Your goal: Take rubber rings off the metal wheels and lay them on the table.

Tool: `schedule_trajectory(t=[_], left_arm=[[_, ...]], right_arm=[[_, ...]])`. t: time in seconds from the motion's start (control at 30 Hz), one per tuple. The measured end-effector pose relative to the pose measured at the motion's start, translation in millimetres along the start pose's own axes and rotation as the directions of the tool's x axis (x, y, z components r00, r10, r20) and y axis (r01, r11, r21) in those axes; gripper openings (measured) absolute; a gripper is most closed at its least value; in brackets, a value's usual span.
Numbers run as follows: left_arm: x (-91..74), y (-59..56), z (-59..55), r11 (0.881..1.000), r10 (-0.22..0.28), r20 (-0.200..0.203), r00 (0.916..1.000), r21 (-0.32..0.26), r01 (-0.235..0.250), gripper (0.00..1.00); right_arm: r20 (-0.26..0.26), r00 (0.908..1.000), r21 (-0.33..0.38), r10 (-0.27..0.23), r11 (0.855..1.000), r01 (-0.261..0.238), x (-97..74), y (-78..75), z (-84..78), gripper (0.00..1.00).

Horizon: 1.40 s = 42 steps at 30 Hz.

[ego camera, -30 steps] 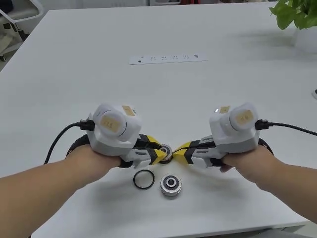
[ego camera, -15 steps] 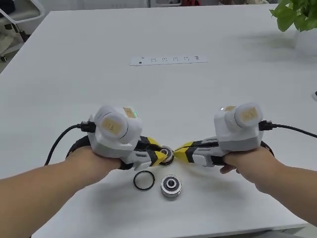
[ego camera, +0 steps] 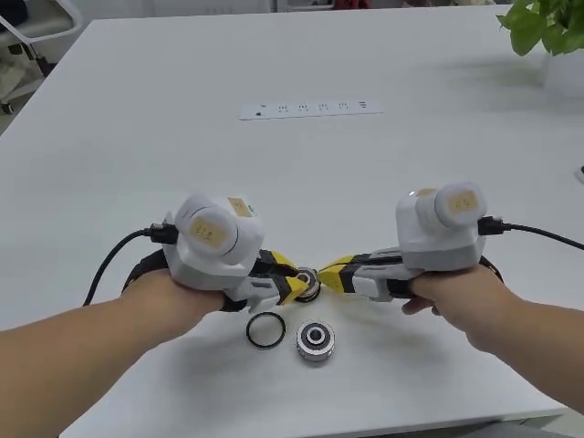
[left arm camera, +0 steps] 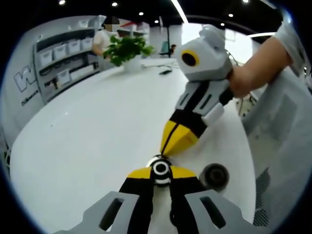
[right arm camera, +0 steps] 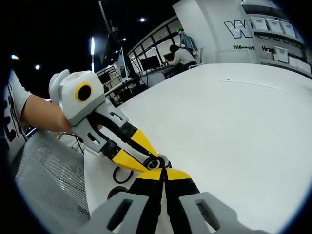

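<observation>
My left gripper (ego camera: 299,285) is shut on a small metal wheel (ego camera: 306,281) that wears a black rubber ring, held just above the table. In the left gripper view the wheel (left arm camera: 161,168) sits between the yellow fingertips (left arm camera: 139,173). My right gripper (ego camera: 321,272) comes in from the right, its jaws pressed together at the wheel's rim, pinching the ring's edge. The right gripper view has its tips (right arm camera: 164,171) against the wheel (right arm camera: 158,161). A loose rubber ring (ego camera: 265,329) and a second wheel (ego camera: 315,339) lie on the table in front of the grippers.
The white table (ego camera: 292,173) has a power strip (ego camera: 308,109) set into its middle. A potted plant (ego camera: 543,23) stands at the far right corner. The table's near edge runs close below the loose wheel.
The right gripper has rolled a little and its tips have slid left onto the held wheel's rim. The left gripper, loose ring and second wheel have stayed put.
</observation>
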<state>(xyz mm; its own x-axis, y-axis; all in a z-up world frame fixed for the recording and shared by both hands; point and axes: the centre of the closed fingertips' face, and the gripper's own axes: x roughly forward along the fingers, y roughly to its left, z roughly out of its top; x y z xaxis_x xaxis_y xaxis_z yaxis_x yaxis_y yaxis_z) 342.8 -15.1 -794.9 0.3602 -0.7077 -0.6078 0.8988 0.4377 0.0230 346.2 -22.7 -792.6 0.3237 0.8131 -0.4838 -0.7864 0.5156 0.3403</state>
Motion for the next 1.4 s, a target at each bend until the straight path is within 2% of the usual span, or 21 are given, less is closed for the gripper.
schedule_trajectory(t=[0.63, 0.9, 0.93, 1.07, 1.23, 1.4], left_arm=[[0.5, -0.4, -0.1, 1.000, -0.004, 0.003, 1.0000, 0.007, 0.004, 0.12], [0.6, -0.3, -0.2, 1.000, -0.001, 0.004, 1.0000, 0.005, 0.001, 0.12], [0.7, -0.4, -0.2, 1.000, 0.000, 0.004, 1.0000, 0.004, 0.000, 0.12], [0.7, -0.3, 0.0, 1.000, 0.002, 0.007, 1.0000, 0.002, -0.002, 0.12], [0.6, -0.3, 0.3, 1.000, 0.002, 0.006, 1.0000, 0.008, -0.002, 0.12], [1.1, -1.2, -0.1, 0.999, 0.006, 0.012, 0.9999, 0.052, -0.007, 0.13]], right_arm=[[-0.003, 0.9995, 0.004, 0.031, 1.000, -0.031, 2.6, 9.7, 2.1, 0.00], [0.009, 0.9980, 0.002, 0.063, 0.998, -0.063, 4.8, 16.6, 4.4, 0.00], [0.038, 0.9939, 0.017, 0.104, 0.994, -0.105, 5.1, 22.8, 9.2, 0.00], [0.030, 0.9956, -0.014, 0.089, 0.996, -0.089, 7.2, 23.4, 11.6, 0.00], [0.014, 0.9984, -0.003, 0.055, 0.998, -0.055, 5.8, 10.0, 1.6, 0.00], [0.019, 0.9989, 0.008, 0.043, 0.999, -0.043, 2.8, 7.1, 1.6, 0.00]])
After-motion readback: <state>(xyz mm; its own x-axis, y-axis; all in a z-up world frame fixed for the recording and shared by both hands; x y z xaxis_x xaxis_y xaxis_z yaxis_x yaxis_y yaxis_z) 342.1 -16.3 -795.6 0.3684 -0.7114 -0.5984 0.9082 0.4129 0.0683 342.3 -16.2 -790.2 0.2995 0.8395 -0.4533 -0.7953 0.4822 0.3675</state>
